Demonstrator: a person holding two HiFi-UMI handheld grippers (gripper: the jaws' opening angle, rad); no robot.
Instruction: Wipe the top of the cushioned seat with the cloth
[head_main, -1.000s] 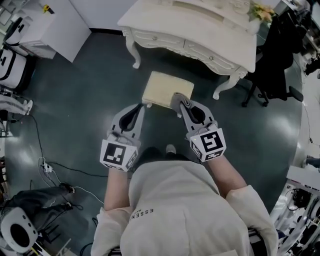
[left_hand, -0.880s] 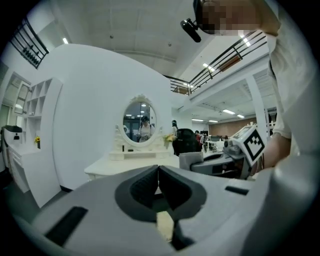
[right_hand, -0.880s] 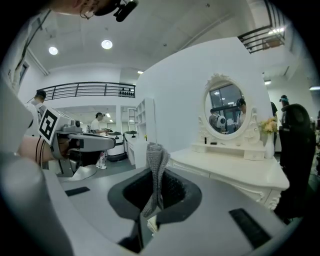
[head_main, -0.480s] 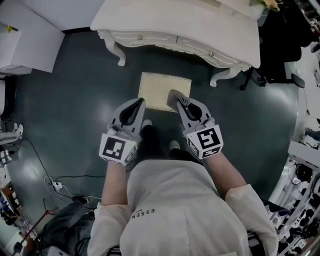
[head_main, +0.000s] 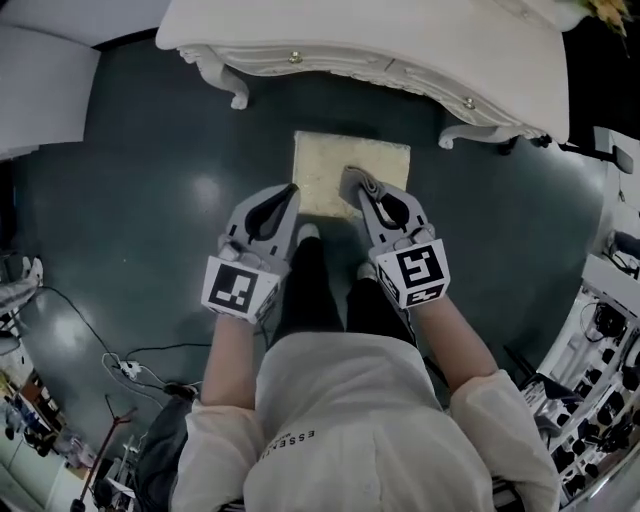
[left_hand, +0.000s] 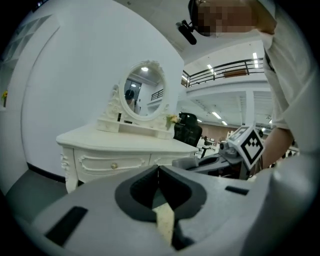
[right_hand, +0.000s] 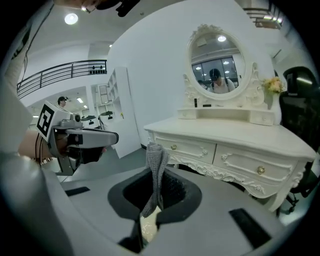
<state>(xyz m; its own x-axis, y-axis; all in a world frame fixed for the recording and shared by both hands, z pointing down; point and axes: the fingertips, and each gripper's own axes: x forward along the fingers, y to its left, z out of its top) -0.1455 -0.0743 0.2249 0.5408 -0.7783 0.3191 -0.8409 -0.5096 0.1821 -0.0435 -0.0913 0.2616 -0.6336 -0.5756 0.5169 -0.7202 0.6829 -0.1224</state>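
The cushioned seat (head_main: 352, 165) is a cream rectangular stool top on the dark floor, just in front of my feet. My right gripper (head_main: 352, 186) hovers over its near right part, shut on a grey knitted cloth (head_main: 356, 182). In the right gripper view the cloth (right_hand: 155, 162) stands up folded between the closed jaws, and a sliver of the seat (right_hand: 148, 228) shows below. My left gripper (head_main: 288, 194) is over the seat's near left edge, shut and holding nothing. In the left gripper view its tips (left_hand: 159, 169) meet, with the seat (left_hand: 165, 223) showing beneath.
A white carved dressing table (head_main: 400, 45) stands right behind the seat, with an oval mirror (right_hand: 217, 52) on top and curved legs (head_main: 226, 88) on both sides. Cables (head_main: 130, 365) lie on the floor at the left. A black office chair (right_hand: 300, 107) stands at the right.
The view has moved forward: the seat and dressing table are nearer and more directly below. Both grippers keep the same pose, the right one still gripping the cloth.
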